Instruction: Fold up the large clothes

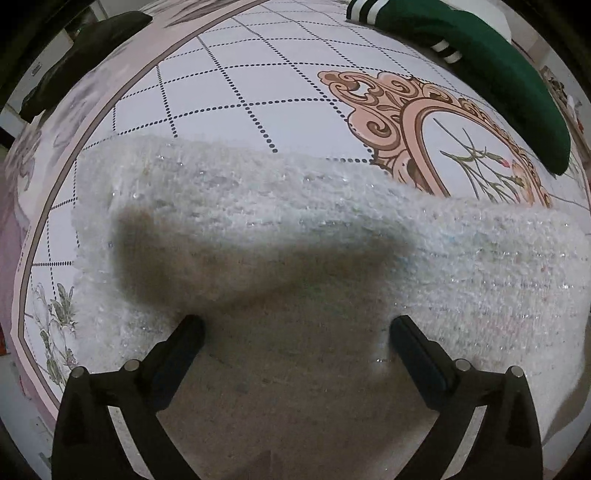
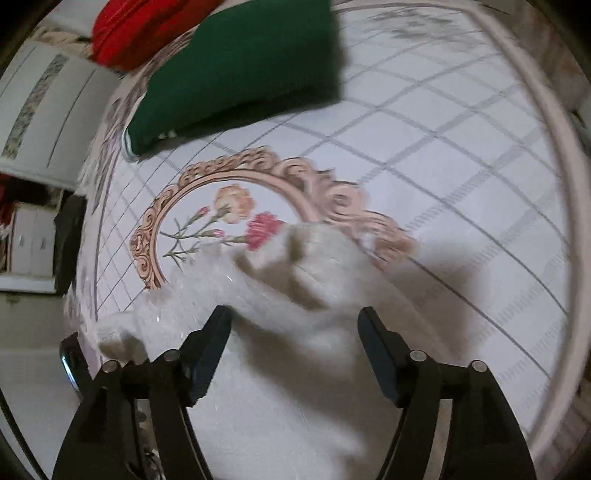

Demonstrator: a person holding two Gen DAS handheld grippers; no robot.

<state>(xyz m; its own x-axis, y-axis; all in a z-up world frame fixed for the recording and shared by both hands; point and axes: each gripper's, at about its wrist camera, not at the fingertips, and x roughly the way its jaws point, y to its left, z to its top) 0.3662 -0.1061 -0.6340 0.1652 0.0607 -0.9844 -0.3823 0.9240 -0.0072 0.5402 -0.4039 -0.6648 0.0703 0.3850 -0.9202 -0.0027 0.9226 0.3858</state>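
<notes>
A fluffy white knit garment with glittery threads lies folded across the patterned bedsheet. My left gripper is open just above it, fingers spread, casting a shadow on the knit. In the right wrist view the same white garment is bunched into a raised fold. My right gripper is open over it with nothing between its fingers. This view is motion-blurred.
A folded green garment with white stripes lies at the far side of the bed; it also shows in the right wrist view, with a red item behind it. A dark garment lies at the far left corner. A white cabinet stands beside the bed.
</notes>
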